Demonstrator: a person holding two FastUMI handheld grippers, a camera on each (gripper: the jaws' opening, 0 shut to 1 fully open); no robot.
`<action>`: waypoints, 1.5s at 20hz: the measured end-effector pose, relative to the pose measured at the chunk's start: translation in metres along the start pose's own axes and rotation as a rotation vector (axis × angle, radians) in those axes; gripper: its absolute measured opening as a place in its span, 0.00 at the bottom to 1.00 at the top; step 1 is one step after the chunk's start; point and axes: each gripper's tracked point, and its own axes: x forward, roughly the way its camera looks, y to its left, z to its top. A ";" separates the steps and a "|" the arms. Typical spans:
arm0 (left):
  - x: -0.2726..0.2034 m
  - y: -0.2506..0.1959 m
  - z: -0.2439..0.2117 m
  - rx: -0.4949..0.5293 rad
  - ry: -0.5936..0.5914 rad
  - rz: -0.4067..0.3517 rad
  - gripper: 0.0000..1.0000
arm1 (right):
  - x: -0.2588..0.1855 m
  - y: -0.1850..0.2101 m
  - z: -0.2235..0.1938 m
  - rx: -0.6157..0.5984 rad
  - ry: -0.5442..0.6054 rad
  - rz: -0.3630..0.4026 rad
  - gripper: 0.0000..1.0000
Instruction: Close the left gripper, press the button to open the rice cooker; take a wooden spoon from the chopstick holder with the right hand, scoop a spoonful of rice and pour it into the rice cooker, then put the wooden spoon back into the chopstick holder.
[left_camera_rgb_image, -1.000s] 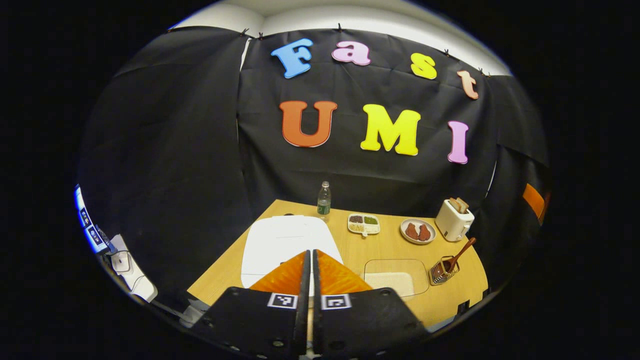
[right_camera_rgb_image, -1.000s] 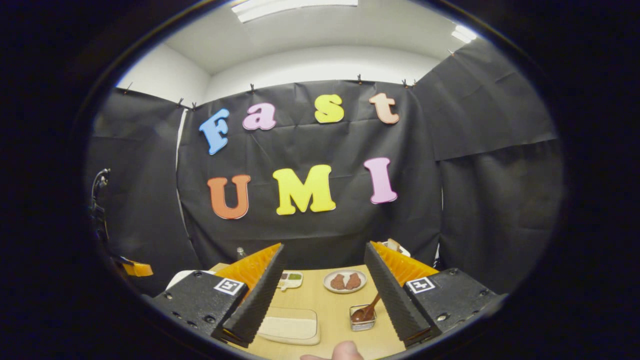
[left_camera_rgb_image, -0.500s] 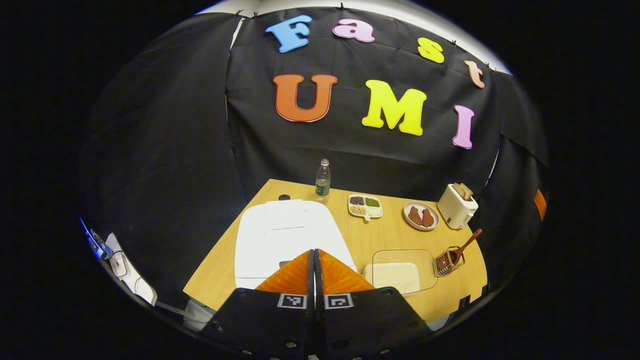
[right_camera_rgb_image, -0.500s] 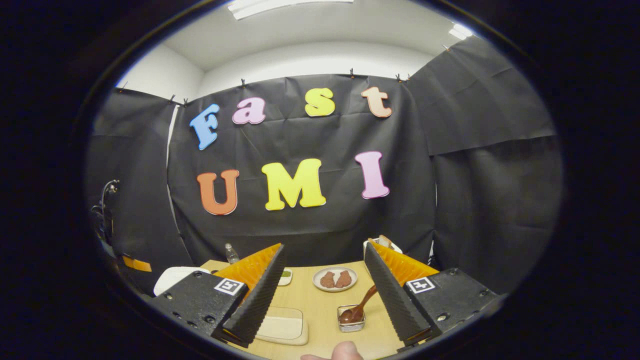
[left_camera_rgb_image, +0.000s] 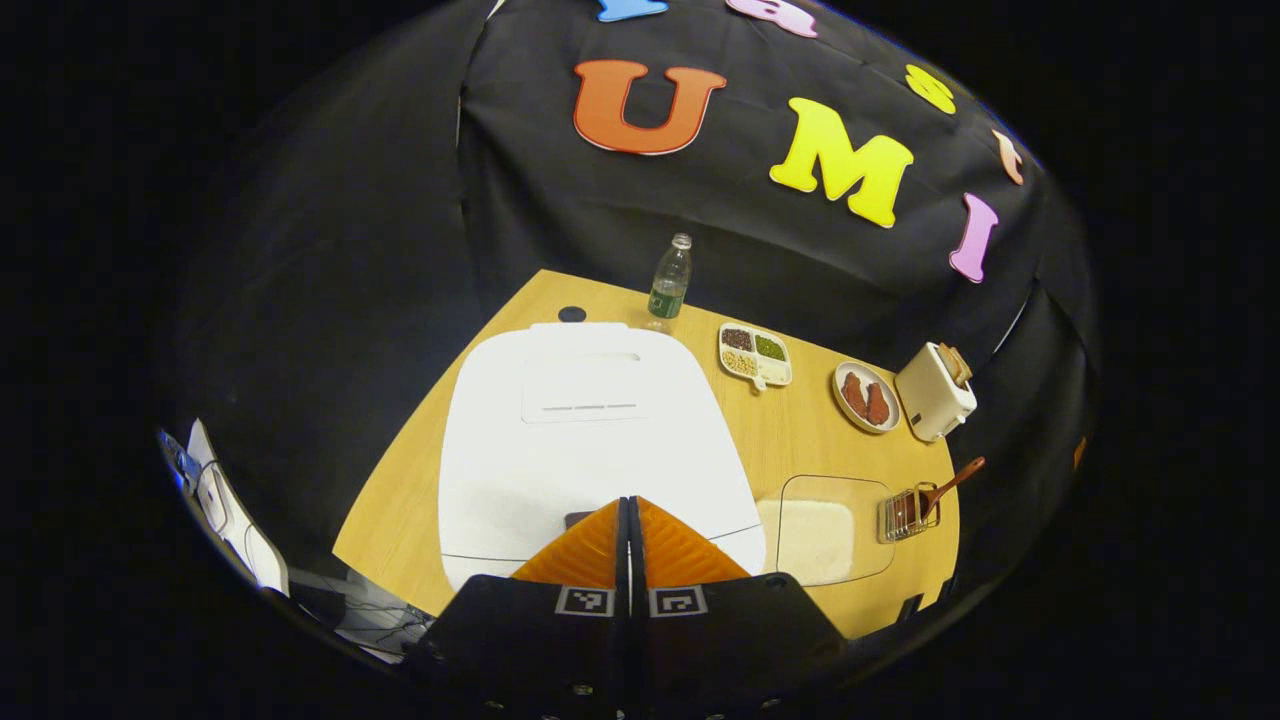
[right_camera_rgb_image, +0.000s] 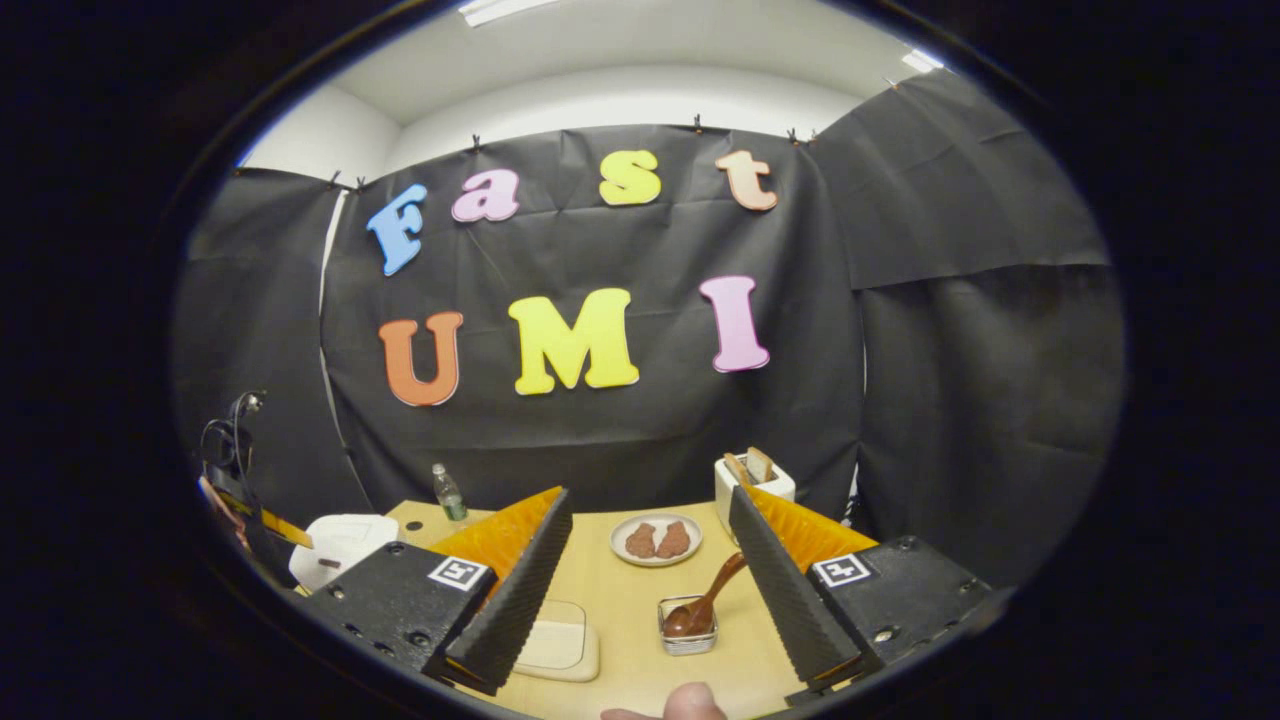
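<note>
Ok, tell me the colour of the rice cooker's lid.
White; the rice cooker shows best in the left gripper view.

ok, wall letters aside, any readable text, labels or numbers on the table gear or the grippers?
No readable words or numbers.
Clear plastic bottle, green label: too small to read.
White rice cooker, lid marks: faint lines, blurred, not legible.
Left gripper and right gripper: square black-and-white coded tags, no words.
</note>
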 end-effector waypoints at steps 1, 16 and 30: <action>0.005 0.002 0.000 -0.018 0.011 0.000 0.00 | 0.001 0.001 -0.001 -0.002 0.009 0.003 1.00; 0.029 0.021 -0.024 -0.127 0.076 0.010 0.00 | 0.016 0.004 -0.007 -0.003 0.022 0.003 1.00; -0.023 0.010 0.077 -0.097 -0.342 0.022 0.01 | 0.002 -0.006 0.035 -0.011 -0.087 -0.005 1.00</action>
